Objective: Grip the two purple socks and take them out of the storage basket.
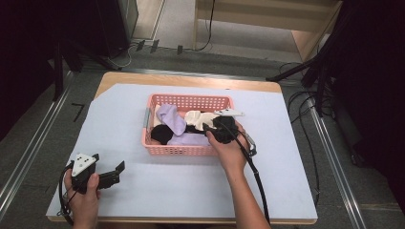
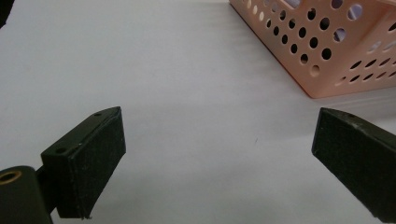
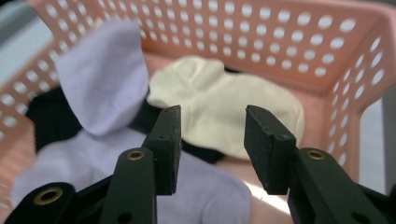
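Even overhead light falls on the pale counter (image 1: 191,186), while the room at far left and right sinks into black. Shadows are faint. In the right gripper view the pink basket (image 3: 299,37) is softly blurred; the jaws stay sharp.

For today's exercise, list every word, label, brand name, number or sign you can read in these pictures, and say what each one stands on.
None: no readable word, number, brand or label shows in these pictures.
The pink basket carries only round holes.
The black mark on the floor left of the table is bent tape or a line, not clearly a character.
The left gripper and right gripper show no lettering.
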A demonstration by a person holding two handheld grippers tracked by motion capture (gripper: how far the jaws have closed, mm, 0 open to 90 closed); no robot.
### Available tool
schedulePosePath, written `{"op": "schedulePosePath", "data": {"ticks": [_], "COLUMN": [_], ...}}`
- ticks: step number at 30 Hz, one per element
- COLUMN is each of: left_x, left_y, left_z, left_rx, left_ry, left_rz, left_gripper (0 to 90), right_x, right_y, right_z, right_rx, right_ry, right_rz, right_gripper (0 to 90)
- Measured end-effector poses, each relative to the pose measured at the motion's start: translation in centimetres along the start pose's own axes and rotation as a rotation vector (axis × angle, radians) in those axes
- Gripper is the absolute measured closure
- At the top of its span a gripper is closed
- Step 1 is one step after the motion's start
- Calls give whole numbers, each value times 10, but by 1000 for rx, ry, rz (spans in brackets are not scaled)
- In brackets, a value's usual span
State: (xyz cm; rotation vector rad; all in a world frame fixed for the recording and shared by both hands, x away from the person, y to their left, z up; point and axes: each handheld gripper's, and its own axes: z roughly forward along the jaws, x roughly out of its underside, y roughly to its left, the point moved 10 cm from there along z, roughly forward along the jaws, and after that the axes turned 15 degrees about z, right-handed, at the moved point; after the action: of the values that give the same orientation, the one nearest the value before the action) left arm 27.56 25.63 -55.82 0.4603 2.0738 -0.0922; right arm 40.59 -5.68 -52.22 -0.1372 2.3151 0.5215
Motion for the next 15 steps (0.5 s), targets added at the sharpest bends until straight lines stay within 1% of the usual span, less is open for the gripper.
{"op": "schedulePosePath", "data": {"ticks": [2, 3, 4, 5, 8, 10, 11, 12, 14, 15], "left_x": [0, 0, 0, 0, 0, 0, 0, 0, 0, 0], "left_y": [0, 0, 0, 0, 0, 0, 0, 0, 0, 0], "left_z": [0, 0, 0, 0, 0, 0, 0, 0, 0, 0], "left_rx": [-2, -2, -2, -2, -1, 0, 0, 0, 1, 1], "left_ry": [2, 2, 2, 2, 1, 1, 1, 1, 1, 1], "left_rz": [1, 1, 1, 1, 0, 3, 2, 2, 3, 2], "left_gripper": [37, 37, 37, 37, 37, 37, 37, 37, 37, 37], "right_x": [6, 9, 8, 9, 11, 13, 14, 17, 18, 21], "right_y": [1, 1, 1, 1, 1, 1, 1, 1, 1, 2], "right_z": [5, 8, 9, 10, 12, 15, 17, 21, 23, 26], "right_rx": [8, 14, 17, 21, 33, 41, 41, 63, 70, 79], "right_ry": [38, 53, 52, 66, 93, 132, 148, 185, 195, 216], "right_rz": [2, 11, 30, 43, 55, 73, 71, 81, 80, 82], "right_gripper": [587, 598, 606, 614, 616, 615, 614, 612, 611, 607]}}
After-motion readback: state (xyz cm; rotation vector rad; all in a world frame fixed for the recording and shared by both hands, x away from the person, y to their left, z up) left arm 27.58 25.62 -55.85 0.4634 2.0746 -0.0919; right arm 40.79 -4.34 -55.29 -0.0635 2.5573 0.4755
